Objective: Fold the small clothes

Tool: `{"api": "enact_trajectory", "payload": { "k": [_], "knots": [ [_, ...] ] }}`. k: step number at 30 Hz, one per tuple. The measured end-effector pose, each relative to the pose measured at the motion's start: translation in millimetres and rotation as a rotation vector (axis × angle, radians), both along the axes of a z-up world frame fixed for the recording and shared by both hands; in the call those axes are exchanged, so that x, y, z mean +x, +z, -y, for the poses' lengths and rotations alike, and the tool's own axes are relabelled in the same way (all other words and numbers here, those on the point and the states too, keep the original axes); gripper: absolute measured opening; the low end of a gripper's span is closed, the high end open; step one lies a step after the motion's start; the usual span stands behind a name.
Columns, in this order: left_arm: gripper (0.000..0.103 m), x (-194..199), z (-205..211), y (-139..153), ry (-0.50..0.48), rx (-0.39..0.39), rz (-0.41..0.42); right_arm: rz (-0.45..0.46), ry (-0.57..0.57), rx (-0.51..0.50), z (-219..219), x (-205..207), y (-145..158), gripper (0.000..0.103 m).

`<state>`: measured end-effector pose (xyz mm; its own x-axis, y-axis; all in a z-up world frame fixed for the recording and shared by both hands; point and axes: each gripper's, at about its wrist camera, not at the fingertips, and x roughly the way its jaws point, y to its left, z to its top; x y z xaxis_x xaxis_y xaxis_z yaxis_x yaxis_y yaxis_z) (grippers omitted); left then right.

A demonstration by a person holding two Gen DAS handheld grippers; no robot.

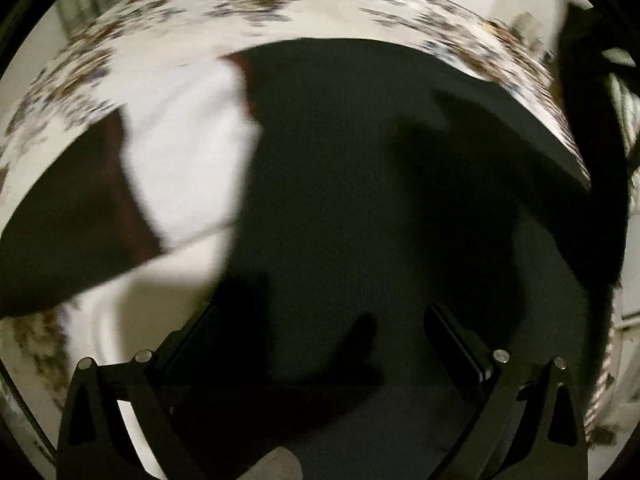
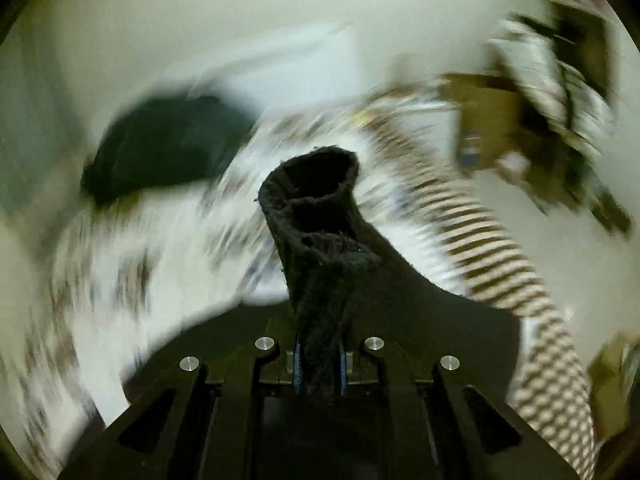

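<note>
Left gripper (image 1: 320, 344): jaws spread wide, nothing between them, above a dark mat (image 1: 360, 184)
Right gripper (image 2: 319, 364): fingers clamped on a black fuzzy garment (image 2: 320, 220), its folded edges standing up past the fingertips
Mat: lying on a floral bedsheet (image 1: 280, 4)
White and maroon garment (image 1: 184, 152): draped over the mat's left part
Background: blurred; dark pile (image 2: 160, 144) on the sheet

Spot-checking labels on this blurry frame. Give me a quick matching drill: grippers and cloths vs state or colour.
Things:
1. left gripper
2. right gripper
3. dark sock
4. white cloth

States:
A. lies on the dark mat
B. open, nothing between the fingers
C. shut on the sock
D. sticks up from the fingers, cuff open

Pairs: 1-B, 2-C, 3-D, 4-A
</note>
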<state>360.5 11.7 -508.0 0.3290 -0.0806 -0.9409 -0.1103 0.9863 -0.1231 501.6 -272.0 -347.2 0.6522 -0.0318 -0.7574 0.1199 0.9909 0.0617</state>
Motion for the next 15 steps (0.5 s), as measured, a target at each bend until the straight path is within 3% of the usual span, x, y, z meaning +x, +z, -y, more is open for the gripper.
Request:
{"api": "enact_trajectory", "payload": {
  "k": [4,7,10,15],
  "knots": [
    [0.103,-9,-37,-9,0.067,0.023,-0.021,-0.171,0.158,-0.13,-103,28,-106,0.014],
    [0.103,-13,-61,-14,0.103,0.035,-0.037,-0.221,0.194,-0.166,-136,22,-153,0.013],
    [0.103,-24,-80,-17,0.14,0.028,-0.051,-0.222,0.205,-0.182,-160,17,-171,0.014],
    [0.103,-30,-89,-19,0.183,0.004,-0.074,-0.194,0.231,-0.173,-190,37,-163,0.014]
  ]
}}
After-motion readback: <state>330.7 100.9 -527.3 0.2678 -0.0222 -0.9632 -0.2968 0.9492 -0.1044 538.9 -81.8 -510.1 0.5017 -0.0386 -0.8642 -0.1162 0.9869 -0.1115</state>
